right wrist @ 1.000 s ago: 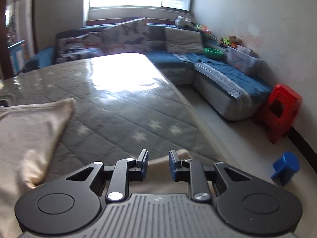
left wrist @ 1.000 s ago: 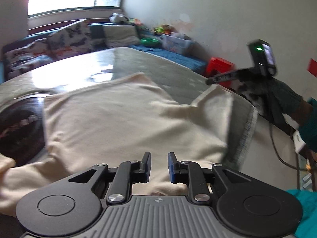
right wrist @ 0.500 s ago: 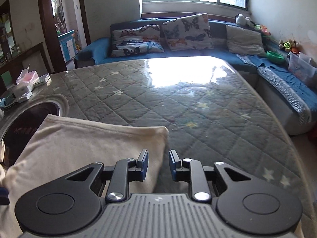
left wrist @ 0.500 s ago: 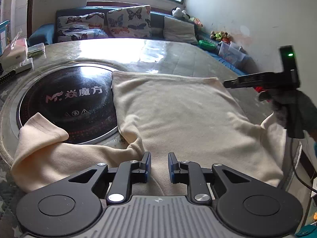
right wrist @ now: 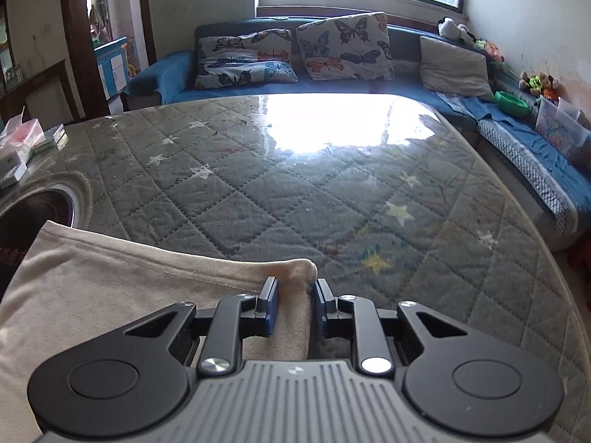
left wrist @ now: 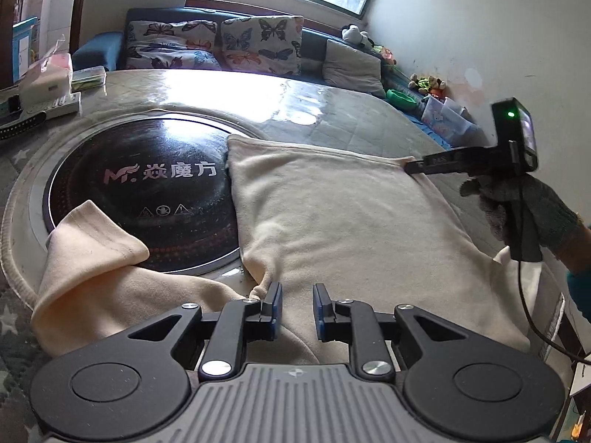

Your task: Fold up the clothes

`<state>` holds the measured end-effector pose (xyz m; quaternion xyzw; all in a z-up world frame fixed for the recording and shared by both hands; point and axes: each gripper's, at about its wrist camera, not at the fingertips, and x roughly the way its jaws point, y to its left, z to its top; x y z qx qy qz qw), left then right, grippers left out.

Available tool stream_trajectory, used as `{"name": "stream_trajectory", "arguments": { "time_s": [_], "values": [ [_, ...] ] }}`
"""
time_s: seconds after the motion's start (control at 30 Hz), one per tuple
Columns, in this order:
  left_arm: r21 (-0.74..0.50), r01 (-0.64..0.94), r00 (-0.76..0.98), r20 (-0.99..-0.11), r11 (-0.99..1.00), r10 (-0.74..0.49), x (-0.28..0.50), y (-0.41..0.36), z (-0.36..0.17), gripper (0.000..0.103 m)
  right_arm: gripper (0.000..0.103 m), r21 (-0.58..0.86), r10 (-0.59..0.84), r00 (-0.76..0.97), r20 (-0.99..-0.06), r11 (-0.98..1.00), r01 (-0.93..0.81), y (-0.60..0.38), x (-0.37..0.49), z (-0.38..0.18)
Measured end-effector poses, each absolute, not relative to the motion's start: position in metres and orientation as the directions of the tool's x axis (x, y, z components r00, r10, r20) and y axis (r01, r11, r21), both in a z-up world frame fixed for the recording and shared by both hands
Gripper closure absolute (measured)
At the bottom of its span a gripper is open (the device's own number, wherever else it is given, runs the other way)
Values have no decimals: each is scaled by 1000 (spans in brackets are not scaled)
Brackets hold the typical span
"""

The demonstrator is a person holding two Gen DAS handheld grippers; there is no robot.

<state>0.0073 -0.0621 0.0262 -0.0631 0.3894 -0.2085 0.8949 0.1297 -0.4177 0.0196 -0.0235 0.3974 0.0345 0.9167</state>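
Cream garment (left wrist: 343, 221) lies on the quilted worktop (right wrist: 295, 192), overlapping the black hotplate (left wrist: 147, 184). Left gripper (left wrist: 296, 304) jaws parted, empty; right gripper (right wrist: 295, 304) jaws straddle its corner, not clamped.

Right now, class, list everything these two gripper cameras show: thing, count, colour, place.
Garment: one, cream, spread on the table, one sleeve folded over the cooktop.
Cooktop: one, black, round, set into the table.
Table cover: one, grey, quilted with stars.
Butterfly cushions: two, on the blue sofa.
Grey cushion: one, on the sofa.
Green bowl: one, on the sofa's right side.
Boxes: a few, pale, at the table's far left.
Left gripper: black, open over the garment.
Right gripper: black, open around the garment's corner.
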Motion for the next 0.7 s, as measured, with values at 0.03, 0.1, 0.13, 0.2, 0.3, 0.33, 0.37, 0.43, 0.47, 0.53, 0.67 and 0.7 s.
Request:
{"name": "stream_trajectory", "arguments": {
  "time_s": [0.03, 0.1, 0.13, 0.2, 0.3, 0.33, 0.37, 0.43, 0.47, 0.53, 0.67, 0.7],
  "values": [
    [-261, 323, 623, -665, 910, -412, 5, -61, 30, 83, 83, -22, 43, 683, -729, 996, -86, -415, 133, 19],
    [-233, 321, 648, -653, 918, -392, 1, -58, 37, 83, 83, -34, 40, 687, -726, 995, -95, -409, 141, 19],
    [-219, 319, 661, -646, 922, -382, -2, -57, 41, 82, 83, -38, 40, 687, -725, 994, -98, -407, 142, 20],
    [-191, 315, 685, -632, 930, -362, -6, -55, 48, 77, 83, -46, 38, 689, -723, 994, -103, -405, 143, 22],
    [-86, 263, 735, -628, 961, -257, -8, -47, 55, 69, 83, -61, 53, 702, -710, 989, -136, -401, 132, 33],
    [-42, 243, 748, -628, 969, -215, -8, -45, 55, 65, 83, -56, 66, 705, -707, 987, -148, -399, 127, 37],
    [5, 231, 754, -633, 973, -176, -7, -44, 53, 64, 82, -50, 79, 707, -703, 986, -161, -398, 122, 40],
    [95, 211, 763, -638, 973, -103, -7, -44, 47, 62, 82, -41, 108, 710, -696, 981, -190, -393, 112, 48],
    [124, 220, 762, -641, 968, -91, -7, -45, 43, 61, 82, -44, 121, 712, -692, 977, -209, -389, 106, 51],
    [153, 249, 754, -650, 956, -93, -7, -48, 37, 52, 82, -52, 145, 714, -684, 968, -246, -381, 94, 56],
    [175, 210, 753, -657, 962, -45, 3, -41, 25, 52, 82, -56, 196, 711, -675, 948, -315, -364, 73, 62],
    [174, 197, 752, -658, 965, -35, 5, -39, 23, 52, 82, -56, 207, 709, -674, 943, -327, -361, 69, 63]
  ]
}}
